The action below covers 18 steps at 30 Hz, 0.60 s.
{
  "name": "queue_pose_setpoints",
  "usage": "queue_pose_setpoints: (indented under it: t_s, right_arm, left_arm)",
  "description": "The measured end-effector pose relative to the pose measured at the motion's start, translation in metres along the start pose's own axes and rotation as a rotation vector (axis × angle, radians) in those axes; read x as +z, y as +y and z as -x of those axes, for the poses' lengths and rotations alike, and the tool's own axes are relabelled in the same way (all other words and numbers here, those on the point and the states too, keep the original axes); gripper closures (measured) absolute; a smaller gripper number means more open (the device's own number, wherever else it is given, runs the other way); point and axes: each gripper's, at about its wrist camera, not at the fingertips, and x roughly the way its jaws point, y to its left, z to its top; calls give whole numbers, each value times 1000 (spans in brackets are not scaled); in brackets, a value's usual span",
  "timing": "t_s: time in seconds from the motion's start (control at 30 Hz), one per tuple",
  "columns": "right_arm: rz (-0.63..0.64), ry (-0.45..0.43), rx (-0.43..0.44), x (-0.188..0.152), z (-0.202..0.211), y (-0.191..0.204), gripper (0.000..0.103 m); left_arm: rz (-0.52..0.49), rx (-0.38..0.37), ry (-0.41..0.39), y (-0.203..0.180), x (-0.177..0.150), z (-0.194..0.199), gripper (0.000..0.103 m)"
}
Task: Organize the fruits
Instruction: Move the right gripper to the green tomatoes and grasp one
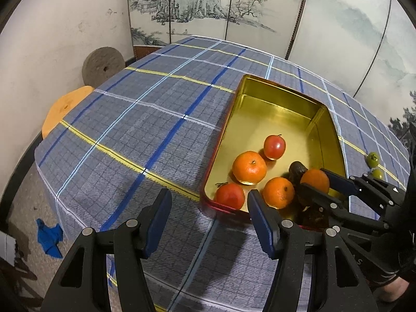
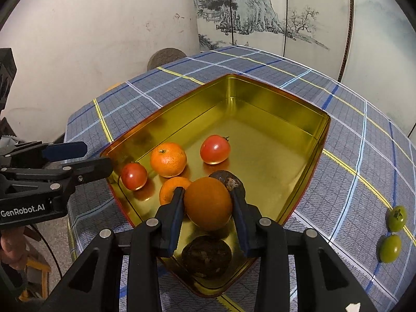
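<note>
A gold tin box (image 1: 275, 96) (image 2: 260, 119) sits on the checked tablecloth. In it lie two red tomatoes (image 2: 215, 148) (image 2: 134, 176), two mandarins (image 2: 168, 159) (image 2: 170, 191) and two dark brown fruits (image 2: 206, 257) (image 2: 228, 179). My right gripper (image 2: 208, 205) is shut on an orange (image 2: 208, 203) and holds it above the box's near end; it also shows in the left wrist view (image 1: 316, 182). My left gripper (image 1: 209, 223) is open and empty, just left of the box's near corner. Two green fruits (image 2: 397, 218) (image 2: 390, 248) lie on the cloth to the right of the box.
The table (image 1: 145, 119) has a blue-grey plaid cloth. A painted folding screen (image 1: 234, 5) stands behind it. A grey stone disc (image 1: 103, 66) and an orange stool (image 1: 66, 109) stand at the left by the wall. A blue scrap (image 1: 49, 236) lies on the floor.
</note>
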Motion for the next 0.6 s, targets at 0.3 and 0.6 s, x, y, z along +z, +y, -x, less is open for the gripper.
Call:
queue_pose_setpoints:
  t_s: [0.3,0.6]
  right_arm:
    - [-20,-69,12,2,32,-7,67]
    - [-154,-84,-158,-26,68,-82,63]
  left_arm:
    - [-23,-8,-20,-11,9,5,42]
    - [-80,-58,-27,-41,13,6,42]
